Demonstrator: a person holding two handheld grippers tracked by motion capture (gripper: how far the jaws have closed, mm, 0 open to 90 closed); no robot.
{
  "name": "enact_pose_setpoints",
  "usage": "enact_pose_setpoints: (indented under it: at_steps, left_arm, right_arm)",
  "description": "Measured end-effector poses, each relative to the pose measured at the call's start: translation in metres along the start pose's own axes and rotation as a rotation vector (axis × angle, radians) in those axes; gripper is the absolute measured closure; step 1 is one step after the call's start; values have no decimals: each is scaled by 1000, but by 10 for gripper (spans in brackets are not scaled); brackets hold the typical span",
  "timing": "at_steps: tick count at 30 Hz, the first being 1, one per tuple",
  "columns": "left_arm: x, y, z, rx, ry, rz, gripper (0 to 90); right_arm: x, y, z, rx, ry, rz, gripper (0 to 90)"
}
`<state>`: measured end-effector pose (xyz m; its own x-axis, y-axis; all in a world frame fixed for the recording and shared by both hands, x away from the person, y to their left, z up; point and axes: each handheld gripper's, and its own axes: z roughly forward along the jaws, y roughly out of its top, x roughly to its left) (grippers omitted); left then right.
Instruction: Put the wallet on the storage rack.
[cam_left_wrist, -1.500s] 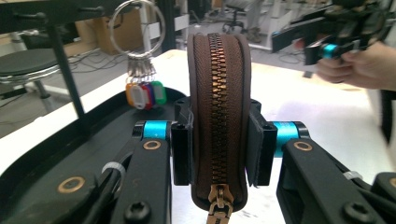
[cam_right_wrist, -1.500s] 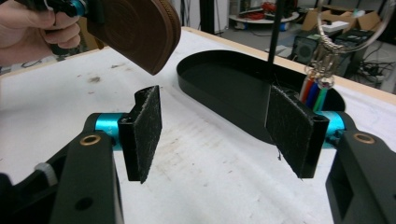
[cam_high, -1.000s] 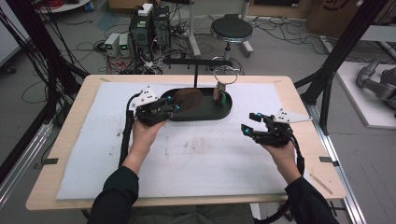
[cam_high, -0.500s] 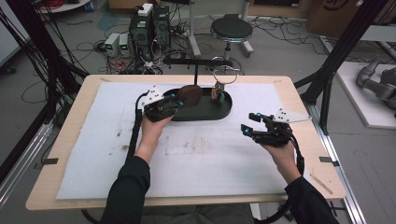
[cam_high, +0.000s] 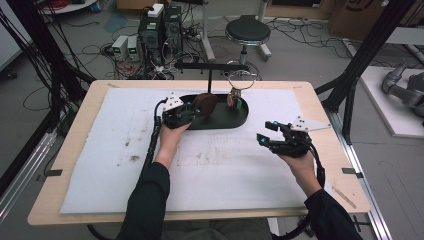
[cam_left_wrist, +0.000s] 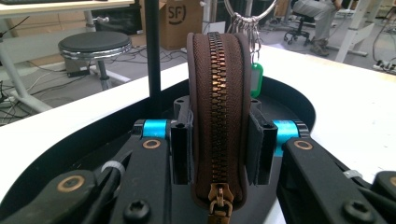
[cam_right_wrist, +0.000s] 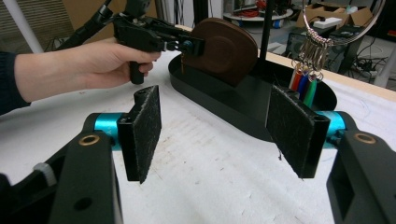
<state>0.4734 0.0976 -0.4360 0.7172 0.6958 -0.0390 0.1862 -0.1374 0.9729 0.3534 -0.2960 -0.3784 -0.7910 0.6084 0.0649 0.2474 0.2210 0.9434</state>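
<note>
The brown zip pouch (cam_left_wrist: 218, 116) stands on edge between the pads of my left gripper (cam_left_wrist: 218, 149), which pinch it across its flat faces; its zipper runs up and away from me along the curved rim, with the pull tab hanging at the near bottom end. In the high view the pouch (cam_high: 205, 103) sits over the left part of the black oval tray (cam_high: 235, 120), whose long axis runs left to right across the table, and I judge that setting it down turns on keeping it upright beside the stand's post (cam_high: 209, 80). The key ring with coloured tags (cam_high: 235, 97) hangs farther right. My right gripper (cam_high: 266, 138) waits well apart, jaws spread and empty, so the left is nearer.
</note>
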Motion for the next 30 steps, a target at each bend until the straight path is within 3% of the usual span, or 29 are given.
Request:
enact_pose_setpoints:
  at_steps: [10,13,16,24,30]
  left_arm:
    - [4,-2,6,14,16,-36,668]
    - [5,-3,5,58,23,-51,656]
    - [4,-6,6,131,41,-35,647]
    - [2,-7,9,151,53,-30,649]
    - [0,-6,10,173,63,-3,621]
  right_arm:
    - [0,0,0,2,9,3,368]
    - [0,0,0,1,9,-3,368]
    - [1,0,0,1,8,-3,369]
    - [1,0,0,3,10,-1,368]
    - [1,0,1,6,14,-1,369]
